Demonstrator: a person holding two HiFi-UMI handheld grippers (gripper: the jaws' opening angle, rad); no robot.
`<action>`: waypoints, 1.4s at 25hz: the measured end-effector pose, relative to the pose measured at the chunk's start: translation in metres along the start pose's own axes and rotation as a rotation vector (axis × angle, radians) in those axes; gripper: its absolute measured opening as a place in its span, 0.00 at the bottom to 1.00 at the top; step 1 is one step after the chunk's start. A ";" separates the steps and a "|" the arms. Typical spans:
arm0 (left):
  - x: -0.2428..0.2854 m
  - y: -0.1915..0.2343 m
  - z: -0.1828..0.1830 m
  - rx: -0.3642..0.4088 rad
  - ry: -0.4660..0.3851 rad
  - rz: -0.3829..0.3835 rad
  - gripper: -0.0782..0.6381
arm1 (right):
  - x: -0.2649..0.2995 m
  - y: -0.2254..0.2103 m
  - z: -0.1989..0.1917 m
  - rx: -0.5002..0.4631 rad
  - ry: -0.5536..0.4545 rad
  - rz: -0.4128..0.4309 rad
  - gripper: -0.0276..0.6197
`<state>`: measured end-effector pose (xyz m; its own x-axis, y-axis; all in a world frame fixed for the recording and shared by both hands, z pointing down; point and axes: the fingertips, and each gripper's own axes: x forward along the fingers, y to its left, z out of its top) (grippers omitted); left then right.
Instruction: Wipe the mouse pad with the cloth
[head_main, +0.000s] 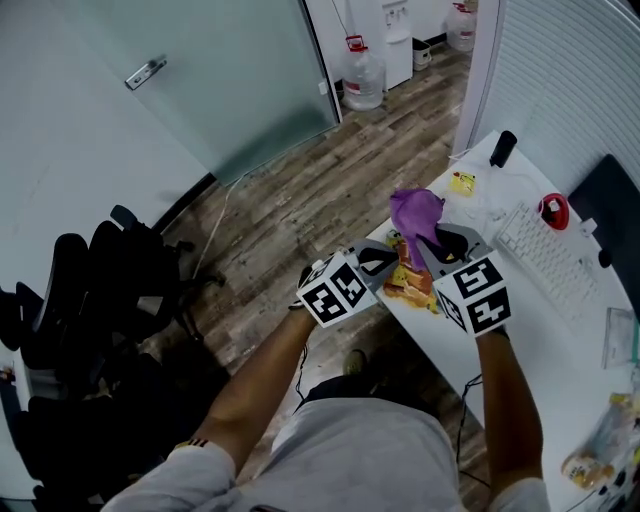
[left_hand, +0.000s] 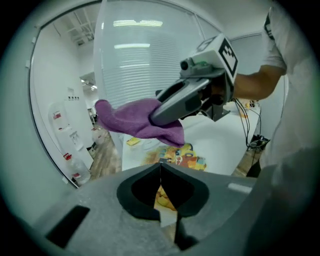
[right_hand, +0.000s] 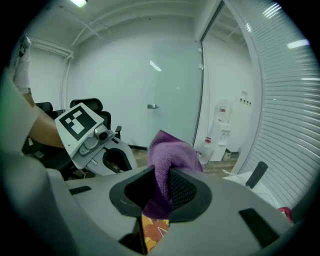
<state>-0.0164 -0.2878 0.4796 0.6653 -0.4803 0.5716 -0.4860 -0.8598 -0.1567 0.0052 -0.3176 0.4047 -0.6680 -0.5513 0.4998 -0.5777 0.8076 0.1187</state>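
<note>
Head view: at mid-frame the right gripper holds the purple cloth bunched up, above the pad, which lies on the near corner of the desk.

Left gripper view: the left gripper is closed on nothing, low in the frame, with the pad beneath its tips.

Right gripper view: at centre the jaws clamp the cloth.

The cloth is off the pad, so I'd say all the wiping is left.
</note>
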 end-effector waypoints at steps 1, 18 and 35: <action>0.006 -0.002 -0.005 0.012 0.022 -0.019 0.13 | 0.008 0.002 -0.005 -0.009 0.037 0.015 0.15; 0.052 -0.011 -0.071 0.052 0.270 -0.179 0.13 | 0.097 0.024 -0.082 -0.181 0.442 0.134 0.15; 0.053 -0.011 -0.081 0.010 0.324 -0.201 0.13 | 0.089 0.007 -0.112 -0.131 0.511 0.069 0.15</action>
<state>-0.0216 -0.2900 0.5772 0.5321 -0.2232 0.8167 -0.3571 -0.9338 -0.0225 -0.0055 -0.3373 0.5459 -0.3699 -0.3497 0.8607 -0.4551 0.8759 0.1603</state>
